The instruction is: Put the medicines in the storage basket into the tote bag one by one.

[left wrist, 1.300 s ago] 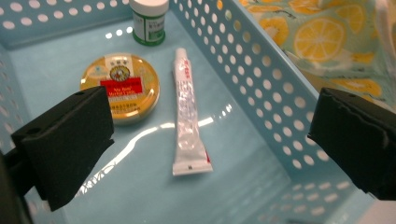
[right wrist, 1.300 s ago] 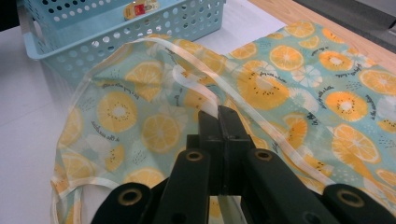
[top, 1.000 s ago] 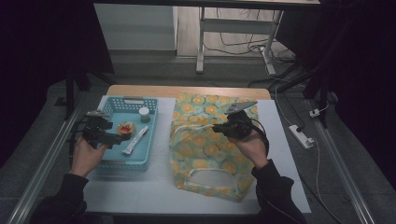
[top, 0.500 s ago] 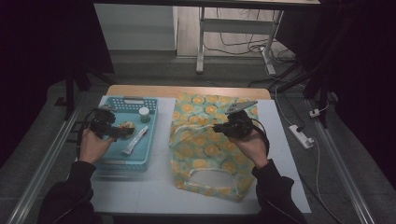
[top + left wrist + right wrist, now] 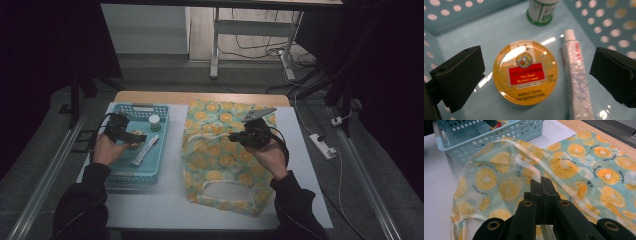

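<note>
In the high view, the left gripper (image 5: pixel 131 137) sits left of centre, held over the light blue basket (image 5: pixel 150 172) that stands on the white worktop (image 5: pixel 165 210). The left gripper view looks straight down between its two black jaws, which stand wide apart at the left and right edges of the frame and hold nothing. Between them, lying flat on the basket floor, is a round yellow tin (image 5: pixel 525 71) with a red label; it touches neither jaw. Just right of the tin lies a white tube (image 5: pixel 576 75), running from the upper middle of the frame down to the bottom edge, its cap end uppermost. At the top of the frame stands a small white bottle with a green base (image 5: pixel 541 11). In the high view, the right gripper (image 5: pixel 248 137) is right of centre, over the fruit-print bag (image 5: pixel 220 165) spread on the worktop beside the basket. The right gripper view shows its jaws pressed together at the bottom centre of the frame, pinching the pale trimmed edge of the bag (image 5: pixel 564 167) and lifting that edge off the worktop, with the basket (image 5: pixel 499 137) at the upper left.
</note>
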A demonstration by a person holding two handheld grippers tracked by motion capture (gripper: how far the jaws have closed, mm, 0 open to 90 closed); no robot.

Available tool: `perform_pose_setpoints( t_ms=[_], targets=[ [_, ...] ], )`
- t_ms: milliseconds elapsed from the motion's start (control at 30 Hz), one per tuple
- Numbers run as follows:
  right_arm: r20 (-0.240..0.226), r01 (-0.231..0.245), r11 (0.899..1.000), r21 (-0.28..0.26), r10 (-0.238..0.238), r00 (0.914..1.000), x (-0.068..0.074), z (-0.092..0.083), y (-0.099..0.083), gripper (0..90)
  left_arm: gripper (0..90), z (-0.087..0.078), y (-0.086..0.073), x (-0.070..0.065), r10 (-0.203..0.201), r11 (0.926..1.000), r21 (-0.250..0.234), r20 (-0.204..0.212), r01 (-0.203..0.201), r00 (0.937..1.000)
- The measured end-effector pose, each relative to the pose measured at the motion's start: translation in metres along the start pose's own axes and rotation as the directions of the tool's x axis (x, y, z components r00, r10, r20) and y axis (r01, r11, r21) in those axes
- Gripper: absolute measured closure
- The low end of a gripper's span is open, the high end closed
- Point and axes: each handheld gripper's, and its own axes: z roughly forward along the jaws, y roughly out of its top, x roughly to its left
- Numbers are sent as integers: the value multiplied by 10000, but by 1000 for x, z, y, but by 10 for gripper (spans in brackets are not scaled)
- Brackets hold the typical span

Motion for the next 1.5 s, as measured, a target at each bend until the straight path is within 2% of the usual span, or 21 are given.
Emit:
perform_pose_setpoints(
  t_ms=[100, 233, 400, 600, 833, 933, 1067, 1333, 1500],
  targets=[
    [-5, -6, 10000, 21, 6, 10000, 0, 0, 0, 895, 0, 2, 2, 2, 39, 9998, 183, -142, -36, 9999],
    [-13, -10, 10000, 32, 10, 10000, 0, 1, 0, 895, 0, 6, 5, 4, -70, 9992, 402, -39, 72, 10000],
    [-21, -2, 10000, 4, 2, 10000, 0, 0, 0, 895, 0, 12, 8, 5, -178, 9965, 813, -18, 179, 9998],
    [-15, 7, 10000, -5, -7, 10000, 0, 0, 0, 895, 2, 17, 8, 4, -176, 9922, 1228, -178, 197, 9997],
    [-21, 26, 10000, -7, -26, 10000, 1, 0, 0, 895, 63, 21, 9, 2, -123, 9870, 1597, -466, 196, 9988],
    [-16, 21, 10000, 6, -21, 10000, 0, 0, 0, 895, 103, 22, 8, 2, -38, 9837, 1796, -414, 112, 9991],
    [-16, 23, 10000, 3, -23, 10000, 0, 0, 0, 895, 183, 24, 8, 1, -119, 9796, 2000, -358, 188, 9993],
    [-2, -30, 10000, -10, 30, 10000, -1, 0, -1, 895, 200, 22, 9, 0, -436, 9749, 2163, -485, 531, 9979],
    [4, -30, 10000, -12, 30, 10000, -1, 0, -1, 895, 201, 16, 8, 3, -803, 9787, 1846, -557, 893, 9952]
  ],
)
